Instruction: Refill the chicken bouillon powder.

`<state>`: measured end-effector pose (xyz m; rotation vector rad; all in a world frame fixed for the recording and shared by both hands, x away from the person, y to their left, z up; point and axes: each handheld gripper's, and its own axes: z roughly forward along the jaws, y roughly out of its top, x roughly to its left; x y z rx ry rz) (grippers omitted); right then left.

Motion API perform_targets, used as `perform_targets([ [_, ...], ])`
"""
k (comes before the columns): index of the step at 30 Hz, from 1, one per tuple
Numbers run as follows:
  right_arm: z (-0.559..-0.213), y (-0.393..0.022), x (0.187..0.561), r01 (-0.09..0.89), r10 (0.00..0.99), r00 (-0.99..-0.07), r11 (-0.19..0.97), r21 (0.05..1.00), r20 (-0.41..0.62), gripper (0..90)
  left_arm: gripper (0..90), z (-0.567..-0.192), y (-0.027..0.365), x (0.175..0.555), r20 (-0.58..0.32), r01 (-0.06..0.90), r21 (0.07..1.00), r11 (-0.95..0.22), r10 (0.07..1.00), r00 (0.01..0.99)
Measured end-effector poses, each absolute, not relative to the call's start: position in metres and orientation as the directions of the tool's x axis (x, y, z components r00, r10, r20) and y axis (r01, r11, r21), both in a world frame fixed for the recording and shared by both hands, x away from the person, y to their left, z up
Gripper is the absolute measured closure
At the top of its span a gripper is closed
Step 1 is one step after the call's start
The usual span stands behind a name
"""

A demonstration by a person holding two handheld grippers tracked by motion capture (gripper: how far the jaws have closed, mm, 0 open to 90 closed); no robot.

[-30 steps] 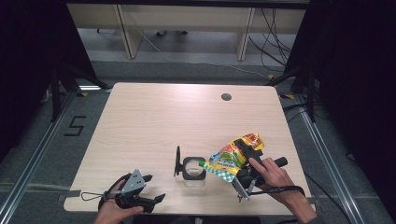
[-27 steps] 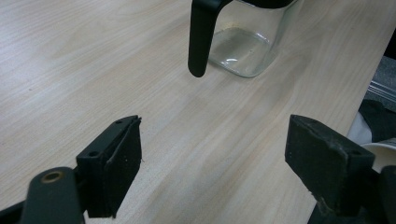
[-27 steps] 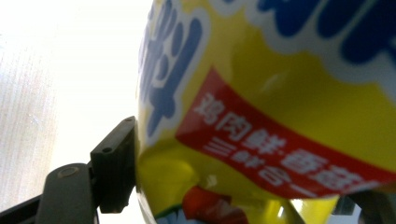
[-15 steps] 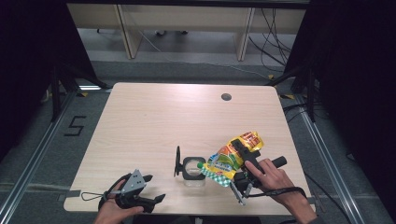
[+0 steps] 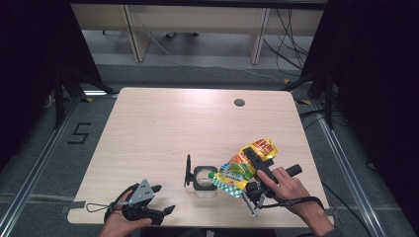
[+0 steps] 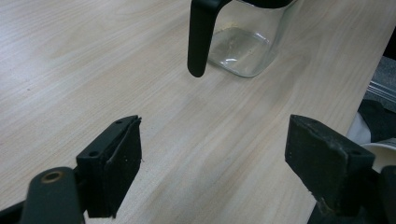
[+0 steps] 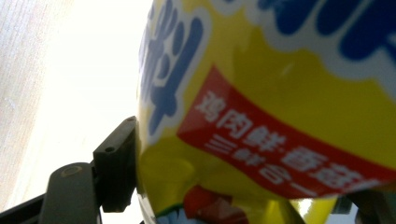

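Note:
A yellow printed pouch (image 5: 261,147) is tilted over the table's front right, and my right gripper (image 5: 253,159) is shut on it. Its lower end (image 5: 228,178) hangs at the mouth of a clear glass jar (image 5: 204,179) with a black handle (image 5: 188,171). In the right gripper view the pouch (image 7: 280,93) presses against the left pad (image 7: 116,163). My left gripper (image 5: 165,198) rests near the front left edge, open with nothing between its jaws. In the left gripper view the jar (image 6: 243,44) and its handle (image 6: 198,37) stand ahead of the gripper (image 6: 219,158).
A round cable hole (image 5: 239,102) sits at the table's back right. The wooden table (image 5: 163,128) has bare room across its back and left. Its front edge runs just under both hands.
The right hand has shifted the pouch a little left and down, so its lower end now reaches the jar's mouth. The left gripper has stayed put.

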<state>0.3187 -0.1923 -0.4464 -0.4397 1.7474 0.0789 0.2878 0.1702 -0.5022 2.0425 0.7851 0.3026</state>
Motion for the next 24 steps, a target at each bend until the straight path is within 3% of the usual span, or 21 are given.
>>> perform_targets([
  [1, -0.458, -0.196, 0.309, -0.189, -0.041, -0.209, 0.982, -0.001, -0.977, 24.8, 18.4, -0.502, 0.170, 0.288, -0.084, 0.414, 0.820, -0.394, 0.635, 0.768],
  [2, -0.445, -0.191, 0.319, -0.344, -0.275, -0.153, 0.915, -0.210, -0.949, 24.8, 18.4, -0.502, 0.172, 0.288, -0.065, 0.406, 0.814, -0.416, 0.629, 0.775],
  [3, -0.438, -0.186, 0.324, -0.414, -0.377, -0.108, 0.858, -0.303, -0.920, 24.9, 18.4, -0.502, 0.171, 0.288, -0.073, 0.409, 0.818, -0.405, 0.632, 0.772],
  [5, -0.452, -0.192, 0.315, -0.283, -0.185, -0.173, 0.950, -0.131, -0.967, 24.8, 18.4, -0.502, 0.170, 0.288, -0.083, 0.415, 0.820, -0.394, 0.635, 0.768],
  [8, -0.447, -0.191, 0.317, -0.327, -0.266, -0.136, 0.921, -0.210, -0.954, 24.9, 18.4, -0.502, 0.170, 0.287, -0.082, 0.414, 0.821, -0.392, 0.637, 0.766],
  [9, -0.458, -0.195, 0.309, -0.200, -0.089, -0.179, 0.978, -0.052, -0.980, 24.9, 18.4, -0.502, 0.170, 0.288, -0.083, 0.415, 0.819, -0.396, 0.635, 0.768],
  [14, -0.453, -0.193, 0.311, -0.247, -0.196, -0.145, 0.956, -0.157, -0.970, 24.8, 18.4, -0.502, 0.171, 0.288, -0.077, 0.414, 0.817, -0.401, 0.636, 0.768],
  [16, -0.445, -0.189, 0.318, -0.349, -0.333, -0.089, 0.893, -0.284, -0.939, 24.8, 18.4, -0.502, 0.171, 0.288, -0.076, 0.413, 0.817, -0.402, 0.635, 0.769],
  [17, -0.454, -0.193, 0.311, -0.251, -0.182, -0.136, 0.957, -0.144, -0.974, 24.9, 18.4, -0.502, 0.171, 0.288, -0.077, 0.413, 0.817, -0.402, 0.635, 0.769],
  [18, -0.450, -0.191, 0.315, -0.300, -0.257, -0.120, 0.930, -0.212, -0.959, 24.9, 18.4, -0.502, 0.171, 0.288, -0.077, 0.413, 0.817, -0.402, 0.635, 0.769],
  [19, -0.454, -0.192, 0.313, -0.271, -0.209, -0.119, 0.947, -0.171, -0.971, 24.9, 18.4, -0.502, 0.171, 0.288, -0.077, 0.413, 0.817, -0.402, 0.635, 0.769],
  [21, -0.455, -0.192, 0.313, -0.269, -0.216, -0.123, 0.947, -0.177, -0.969, 24.9, 18.4, -0.502, 0.171, 0.288, -0.077, 0.413, 0.818, -0.401, 0.635, 0.769],
  [22, -0.450, -0.189, 0.317, -0.335, -0.320, -0.090, 0.902, -0.274, -0.943, 24.9, 18.4, -0.502, 0.171, 0.288, -0.077, 0.413, 0.818, -0.401, 0.635, 0.769],
  [24, -0.454, -0.190, 0.314, -0.291, -0.253, -0.110, 0.933, -0.212, -0.961, 24.9, 18.4, -0.502, 0.171, 0.288, -0.076, 0.412, 0.818, -0.402, 0.634, 0.769],
])
